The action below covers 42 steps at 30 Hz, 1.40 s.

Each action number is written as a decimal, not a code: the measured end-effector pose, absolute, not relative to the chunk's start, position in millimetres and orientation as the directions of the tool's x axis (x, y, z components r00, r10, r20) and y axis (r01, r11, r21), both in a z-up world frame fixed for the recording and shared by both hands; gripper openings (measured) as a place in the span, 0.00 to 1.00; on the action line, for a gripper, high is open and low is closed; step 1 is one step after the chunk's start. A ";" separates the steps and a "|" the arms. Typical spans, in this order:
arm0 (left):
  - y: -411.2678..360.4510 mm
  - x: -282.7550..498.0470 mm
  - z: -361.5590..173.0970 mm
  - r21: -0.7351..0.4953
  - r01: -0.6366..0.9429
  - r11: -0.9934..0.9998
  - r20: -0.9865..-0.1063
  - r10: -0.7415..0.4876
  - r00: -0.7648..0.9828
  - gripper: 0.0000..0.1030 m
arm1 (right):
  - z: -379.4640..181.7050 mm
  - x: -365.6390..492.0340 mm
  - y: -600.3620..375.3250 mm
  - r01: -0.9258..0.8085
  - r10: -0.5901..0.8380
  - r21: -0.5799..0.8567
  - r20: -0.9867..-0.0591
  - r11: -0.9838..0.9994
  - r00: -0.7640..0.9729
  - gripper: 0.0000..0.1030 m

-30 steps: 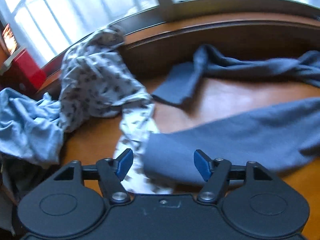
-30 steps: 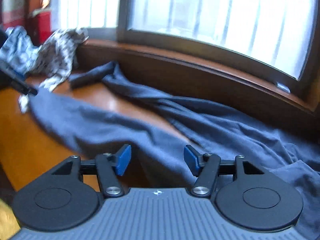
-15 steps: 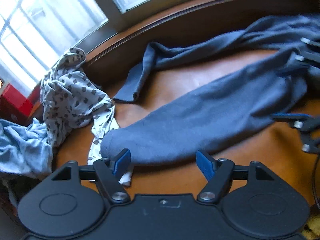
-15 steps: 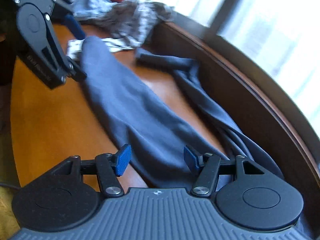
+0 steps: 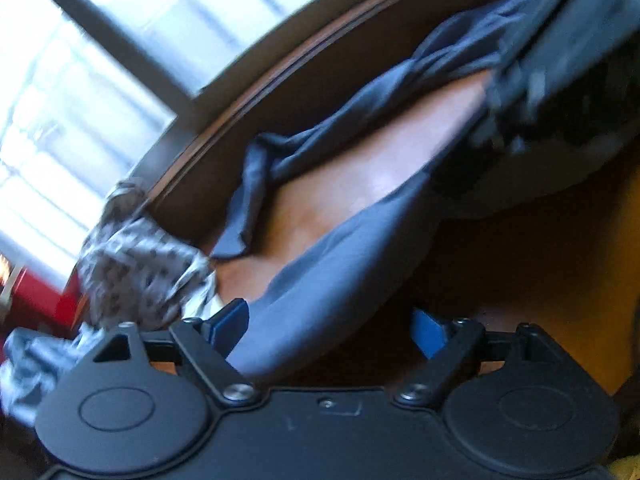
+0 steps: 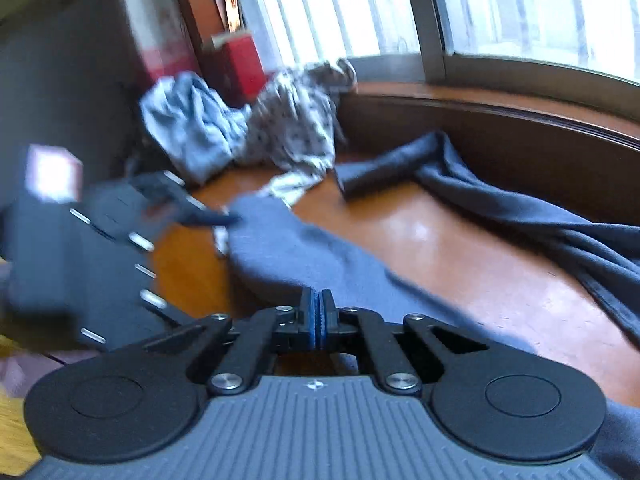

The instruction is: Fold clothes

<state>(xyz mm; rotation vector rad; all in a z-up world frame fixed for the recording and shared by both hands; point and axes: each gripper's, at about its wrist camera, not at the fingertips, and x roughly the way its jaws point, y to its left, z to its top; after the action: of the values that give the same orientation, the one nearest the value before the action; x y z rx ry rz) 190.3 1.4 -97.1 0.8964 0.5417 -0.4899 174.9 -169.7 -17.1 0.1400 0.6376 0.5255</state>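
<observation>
Both views swung and blurred since half a second before, dark blue garment (image 6: pixel 288 252) lay across wooden table (image 6: pixel 440 248), right gripper (image 6: pixel 318 312) snapped closed at its edge, whether pinching cloth unclear, left gripper (image 5: pixel 328 330) narrowed, apart astride garment's end, only right view showed light blue cloth (image 6: pixel 188 128).

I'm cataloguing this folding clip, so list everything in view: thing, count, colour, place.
dark blue garment: one, navy, spread across the table, its near end between the left jaws.
patterned garment: one, white with dark spots, crumpled at the table's far corner.
light blue garment: one, pale blue, bunched beside the patterned one.
red box: one, red, by the window.
table: one, orange-brown wood, under the clothes.
window: bright, behind the table.
left gripper: black, blue pads, jaws apart, just been closing.
right gripper: black, jaws shut.
</observation>
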 end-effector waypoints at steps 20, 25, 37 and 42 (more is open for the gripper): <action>49.6 181.2 -42.5 0.483 0.505 0.716 -0.722 -0.001 0.692 0.47 | -35.8 42.8 -300.5 0.505 -0.318 0.186 -0.585 0.843 0.746 0.55; 30.7 161.5 -31.9 0.482 0.495 0.723 -0.682 -0.044 0.730 0.56 | -44.5 -3.6 -372.9 0.743 -0.547 0.131 -0.595 0.657 0.589 0.55; -83.6 119.9 -44.3 0.358 0.809 0.466 -0.718 -0.417 0.558 0.61 | -54.6 -73.1 -497.3 0.929 -0.677 0.103 -0.658 0.355 0.331 0.56; -136.9 104.9 -64.8 0.311 0.868 0.388 -0.766 -0.438 0.470 0.61 | -59.1 -66.2 -530.2 0.931 -0.670 0.043 -0.682 0.362 0.292 0.56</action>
<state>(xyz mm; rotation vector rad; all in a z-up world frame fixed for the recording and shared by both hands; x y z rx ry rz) 104.9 -136.9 -64.8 0.7804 0.6445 -0.9073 -66.2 -530.2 -59.1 0.4853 0.6320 -1.1235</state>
